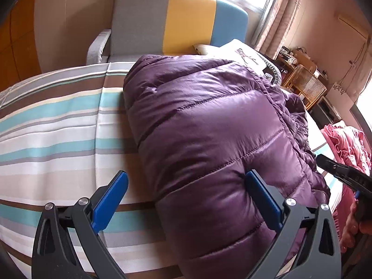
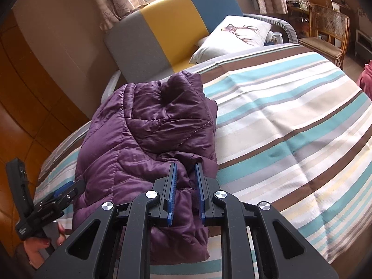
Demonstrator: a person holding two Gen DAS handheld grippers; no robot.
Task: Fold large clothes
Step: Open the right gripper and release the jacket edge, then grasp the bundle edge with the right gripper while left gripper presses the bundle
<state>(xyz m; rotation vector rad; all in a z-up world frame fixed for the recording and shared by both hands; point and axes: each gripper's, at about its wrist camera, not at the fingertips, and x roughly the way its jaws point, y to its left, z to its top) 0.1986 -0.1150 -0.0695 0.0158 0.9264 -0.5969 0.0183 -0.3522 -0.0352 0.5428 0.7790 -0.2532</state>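
Right gripper (image 2: 185, 187) jaws narrow, pinching a fold of the purple jacket (image 2: 148, 134) at lower centre. Left gripper (image 1: 186, 200) jaws wide, straddling the jacket's lower edge on the bed (image 1: 58, 125). Advice: close left before lifting, keep both edges level.

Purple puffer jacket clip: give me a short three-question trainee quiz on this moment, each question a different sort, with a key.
1. True or false: the purple jacket hangs on the rattan chair.
2. Multiple choice: the right gripper has its jaws a) wide open over bare sheet, b) closed on a fold of the jacket, c) gripping the pillow.
3. Fill in: the left gripper has its jaws ____, one blue pad over the striped sheet, the other against the jacket.

Key: 1 false, it lies folded on the bed; 2 b; 3 open.
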